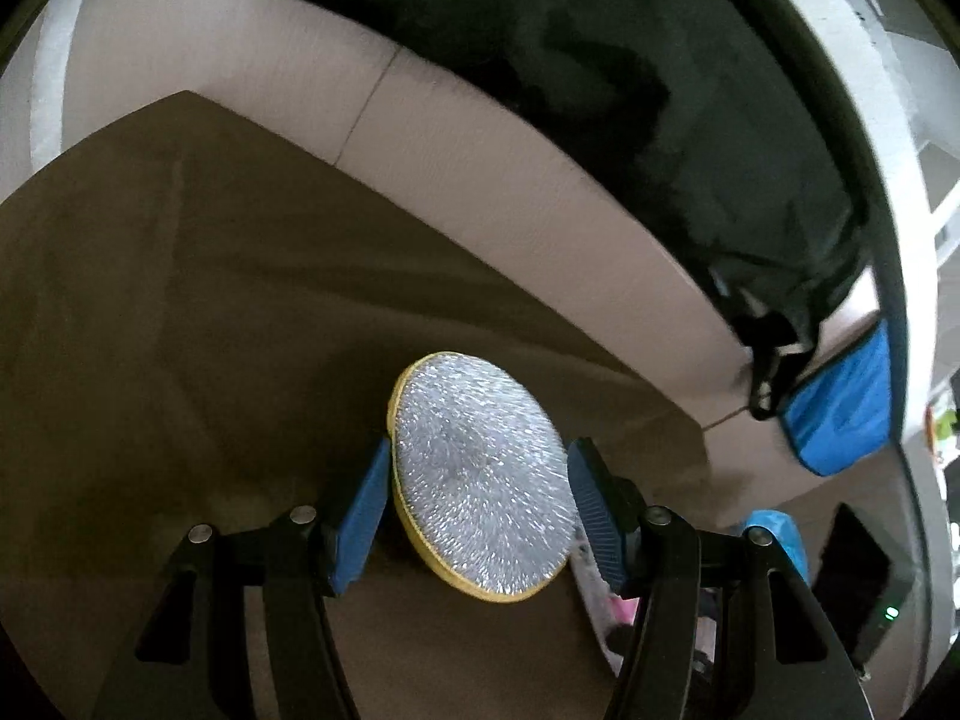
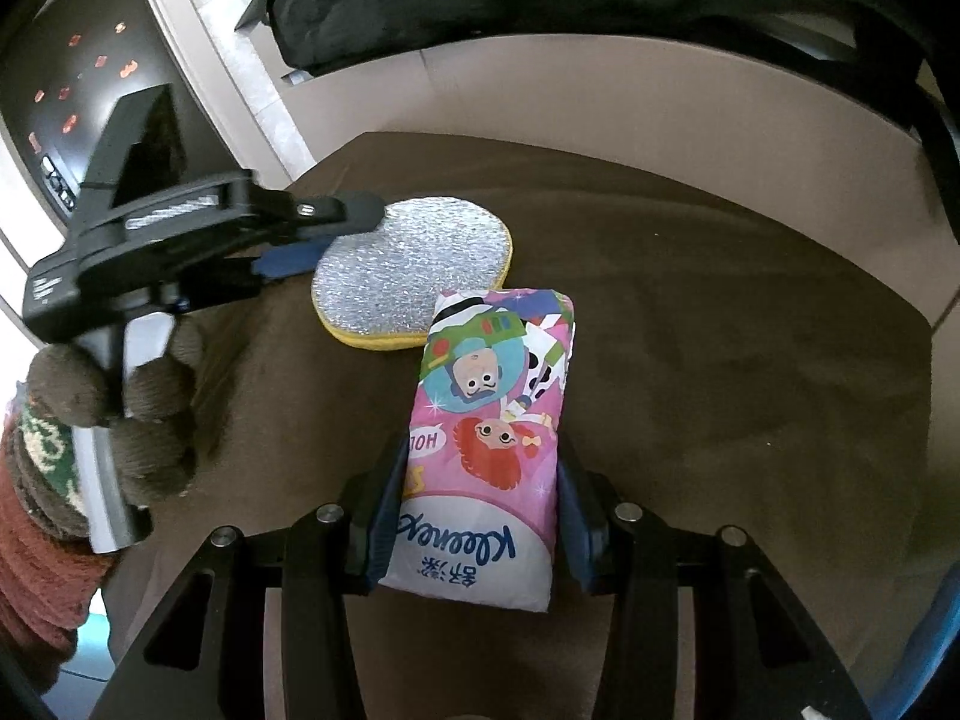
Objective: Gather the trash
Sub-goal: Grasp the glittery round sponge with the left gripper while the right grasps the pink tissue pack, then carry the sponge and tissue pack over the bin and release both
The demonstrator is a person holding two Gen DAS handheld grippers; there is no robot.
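Observation:
A round silver scouring pad with a yellow rim point(image 1: 480, 474) sits between the blue pads of my left gripper point(image 1: 477, 495), tilted, over the inside of a cardboard box point(image 1: 180, 300). The left pad touches its edge; a gap shows at the right pad. In the right wrist view the pad point(image 2: 408, 264) is held up at the left gripper's point(image 2: 336, 234) tip. My right gripper point(image 2: 477, 510) is shut on a pink Kleenex tissue pack point(image 2: 498, 420) with cartoon figures, held over the same box point(image 2: 720, 360).
The box's pale flaps point(image 1: 480, 180) rise around the dark inside. A black bag point(image 1: 690, 120) lies beyond the far flap, with a blue item point(image 1: 840, 414) at the right. A gloved hand point(image 2: 120, 408) holds the left gripper's handle.

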